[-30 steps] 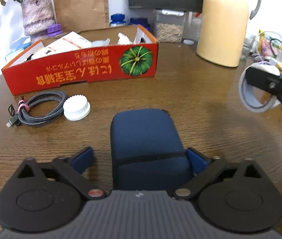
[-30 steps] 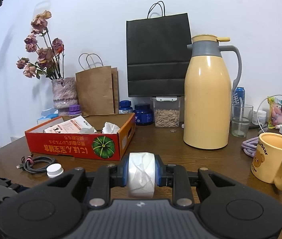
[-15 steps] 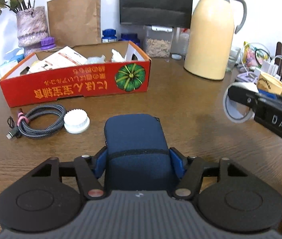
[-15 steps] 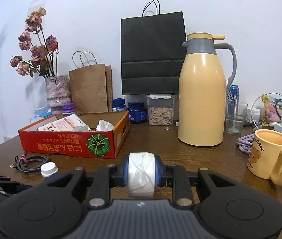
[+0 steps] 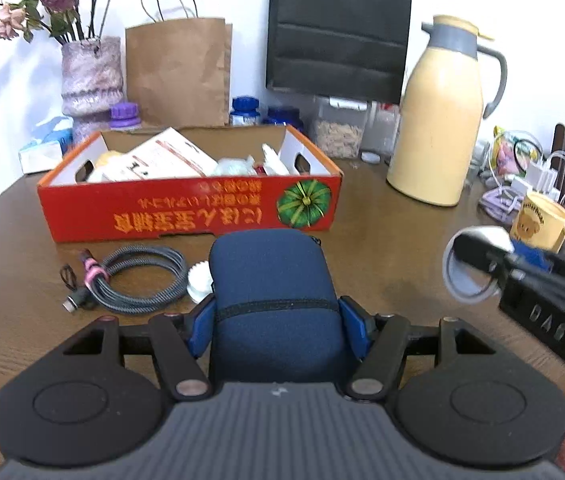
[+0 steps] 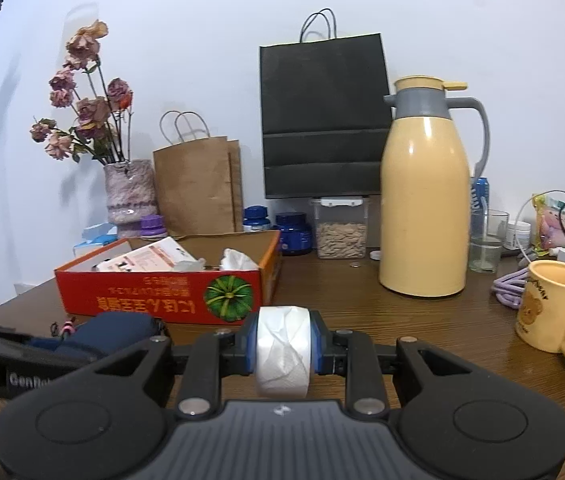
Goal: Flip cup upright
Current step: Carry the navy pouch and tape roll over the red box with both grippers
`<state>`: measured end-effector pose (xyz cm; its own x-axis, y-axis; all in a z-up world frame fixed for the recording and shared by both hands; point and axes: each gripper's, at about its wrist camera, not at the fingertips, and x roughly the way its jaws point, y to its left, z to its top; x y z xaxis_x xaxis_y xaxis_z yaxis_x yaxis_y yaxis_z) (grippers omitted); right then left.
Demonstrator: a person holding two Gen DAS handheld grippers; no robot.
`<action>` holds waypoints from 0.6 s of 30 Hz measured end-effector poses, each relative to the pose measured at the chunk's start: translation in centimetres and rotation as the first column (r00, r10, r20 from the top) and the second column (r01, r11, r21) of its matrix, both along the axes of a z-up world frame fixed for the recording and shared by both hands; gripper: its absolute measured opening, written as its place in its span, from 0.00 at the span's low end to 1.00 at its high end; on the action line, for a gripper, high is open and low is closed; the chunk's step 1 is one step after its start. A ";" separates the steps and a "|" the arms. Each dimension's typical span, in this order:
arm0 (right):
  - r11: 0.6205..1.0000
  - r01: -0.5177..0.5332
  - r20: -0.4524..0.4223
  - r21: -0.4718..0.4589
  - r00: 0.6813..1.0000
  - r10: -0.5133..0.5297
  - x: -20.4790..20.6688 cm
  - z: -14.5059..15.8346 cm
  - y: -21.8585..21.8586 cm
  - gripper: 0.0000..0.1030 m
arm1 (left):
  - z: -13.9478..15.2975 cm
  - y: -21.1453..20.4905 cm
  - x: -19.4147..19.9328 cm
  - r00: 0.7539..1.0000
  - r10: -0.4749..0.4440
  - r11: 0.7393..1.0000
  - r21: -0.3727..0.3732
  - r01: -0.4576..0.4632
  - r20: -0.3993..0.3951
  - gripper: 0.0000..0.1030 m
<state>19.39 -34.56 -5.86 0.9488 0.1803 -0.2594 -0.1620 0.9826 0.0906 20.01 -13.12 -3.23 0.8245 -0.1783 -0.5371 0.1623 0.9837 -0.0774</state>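
The yellow bear mug (image 6: 554, 308) stands upright on the wooden table at the right, handle toward me; in the left wrist view the mug (image 5: 538, 222) sits behind the right gripper. My left gripper (image 5: 278, 316) is shut on a navy fabric pouch (image 5: 270, 272), held in front of the red box. That pouch (image 6: 118, 330) also shows low on the left in the right wrist view. My right gripper (image 6: 283, 340) is shut on a white tape roll (image 6: 282, 356), to the left of the mug and apart from it.
A red cardboard box (image 5: 186, 208) with papers lies mid-table. A coiled cable (image 5: 130, 280) and a white cap (image 5: 199, 280) lie before it. A tall yellow thermos (image 6: 422, 216), a glass (image 6: 484, 246), paper bags, jars, a flower vase and chargers line the back.
My left gripper went from open around the pouch to shut on it, then rose with it. The right gripper with the tape roll drifted nearer to the left one.
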 end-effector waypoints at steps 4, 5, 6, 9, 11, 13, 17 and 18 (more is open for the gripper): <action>1.000 -0.012 0.007 0.009 1.000 0.012 0.0 0.3 1.6 0.24 | 1.1 1.5 0.1 1.000 0.003 1.000 -0.018 -0.003 0.023 0.63; 1.000 -0.017 0.007 0.013 1.000 0.017 0.1 0.3 2.0 0.24 | 1.3 1.8 0.1 1.000 0.005 1.000 -0.023 -0.004 0.027 0.63; 1.000 -0.020 0.008 0.015 1.000 0.020 0.1 0.4 2.4 0.24 | 1.6 2.2 0.2 0.999 0.006 1.000 -0.028 -0.005 0.033 0.63; 0.999 -0.025 0.012 0.020 1.000 0.025 0.5 0.8 3.5 0.24 | 2.2 3.1 0.4 0.999 0.013 0.999 -0.033 -0.011 0.047 0.63; 0.999 -0.028 0.013 0.026 1.000 0.028 0.7 1.0 4.2 0.24 | 2.7 3.7 0.7 0.998 0.019 0.999 -0.032 -0.017 0.059 0.63; 0.999 -0.032 0.012 0.028 0.999 0.032 1.0 1.2 4.8 0.24 | 3.3 4.3 1.1 0.997 0.023 0.999 -0.033 -0.020 0.073 0.63; 0.999 -0.036 0.017 0.021 0.999 0.036 1.7 1.9 6.0 0.24 | 4.5 5.3 2.0 0.995 0.029 0.999 -0.045 -0.024 0.100 0.63; 0.999 -0.037 0.020 0.020 0.999 0.036 1.8 2.1 6.2 0.24 | 4.7 5.5 2.1 0.994 0.030 0.999 -0.048 -0.025 0.105 0.63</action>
